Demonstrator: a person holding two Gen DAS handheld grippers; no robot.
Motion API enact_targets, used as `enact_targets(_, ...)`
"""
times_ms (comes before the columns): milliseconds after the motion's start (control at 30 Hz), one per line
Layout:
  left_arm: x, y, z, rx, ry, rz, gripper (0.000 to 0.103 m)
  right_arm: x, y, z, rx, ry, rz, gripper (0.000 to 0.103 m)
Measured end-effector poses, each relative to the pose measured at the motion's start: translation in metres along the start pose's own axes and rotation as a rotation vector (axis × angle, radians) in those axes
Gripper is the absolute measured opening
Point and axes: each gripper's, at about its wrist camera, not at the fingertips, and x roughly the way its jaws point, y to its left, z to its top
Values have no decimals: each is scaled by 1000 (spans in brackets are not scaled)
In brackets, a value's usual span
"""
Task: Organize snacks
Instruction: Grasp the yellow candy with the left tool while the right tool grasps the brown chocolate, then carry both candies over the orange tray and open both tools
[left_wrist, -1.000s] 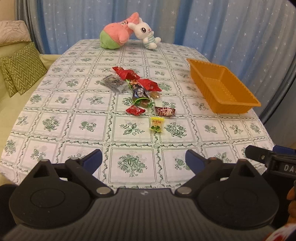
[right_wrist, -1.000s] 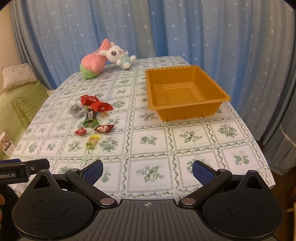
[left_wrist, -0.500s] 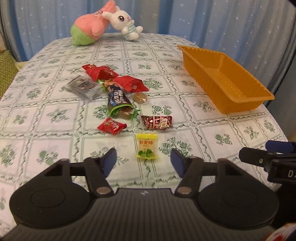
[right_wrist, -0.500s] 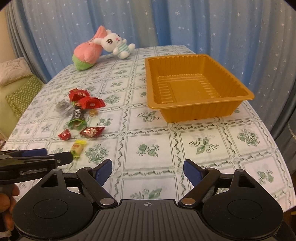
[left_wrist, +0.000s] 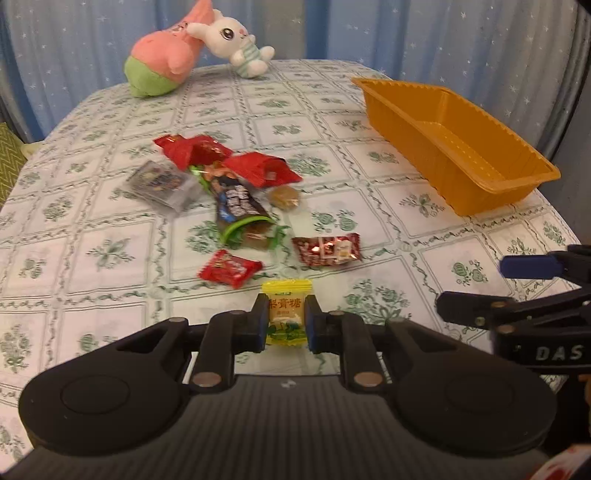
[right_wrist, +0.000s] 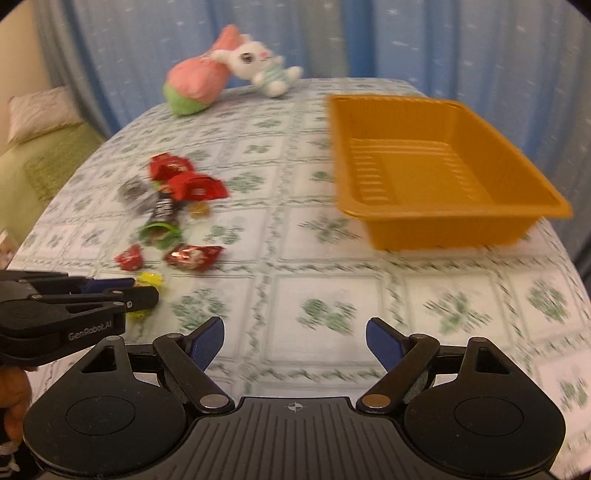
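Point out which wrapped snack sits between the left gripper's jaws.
The small yellow candy packet, nearest the camera. The left gripper is shut on it; the red wrappers lie farther back, untouched.

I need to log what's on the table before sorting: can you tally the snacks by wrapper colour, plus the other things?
Red snacks: 4
Yellow candy: 1
Dark bar: 1
Clear packet: 1
Brown candy: 1
Orange tray: 1
Plush toys: 2
Total: 11

We've got our right gripper (right_wrist: 294, 338) hovering over bare tablecloth (right_wrist: 314, 258) with its jaws apart, nothing between them. The orange tray (right_wrist: 436, 218) sits ahead on the right – snacks (right_wrist: 173, 210) scattered ahead on the left. Our left gripper (right_wrist: 142, 293) pokes in at the left edge, on a yellow candy (right_wrist: 149, 279).
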Motion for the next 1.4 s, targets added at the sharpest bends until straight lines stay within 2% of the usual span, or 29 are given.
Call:
enact_targets(200,-14,27,5,-41,-20,41,18,28,33,17,-194,-40,101,84)
enact_targets(267,-16,34,6,-59,-25,47,18,38,44,23,-273,-59,115,80)
enact_targets(333,-17,39,7,-69,-27,47,18,50,52,28,-350,-58,119,69)
enact_targets(433,-16,42,6,-84,-23,39,18,70,60,30,-438,-38,117,60)
enact_targets(567,-14,43,2,-95,-13,35,18,80,63,36,-475,-38,143,52)
enact_targets(633,-14,43,1,-101,-7,31,18,80,66,36,-491,-39,156,38)
enact_targets(700,-14,42,0,-100,0,30,18,77,70,36,-487,-20,168,21)
enact_targets(767,-15,40,1,-97,3,31,18,72,73,33,-483,-25,128,21)
enact_targets(900,-20,29,8,-75,2,19,18,55,67,29,-398,-61,117,21)
enact_targets(1067,-24,6,26,-59,-21,-33,18,16,48,34,-295,-123,83,21)
enact_targets(1233,-26,-35,55,-14,-59,-113,18,-30,11,50,-174,-187,27,21)
enact_targets(1400,-21,-83,89,46,-99,-196,18,-57,-39,68,-76,-220,-66,21)
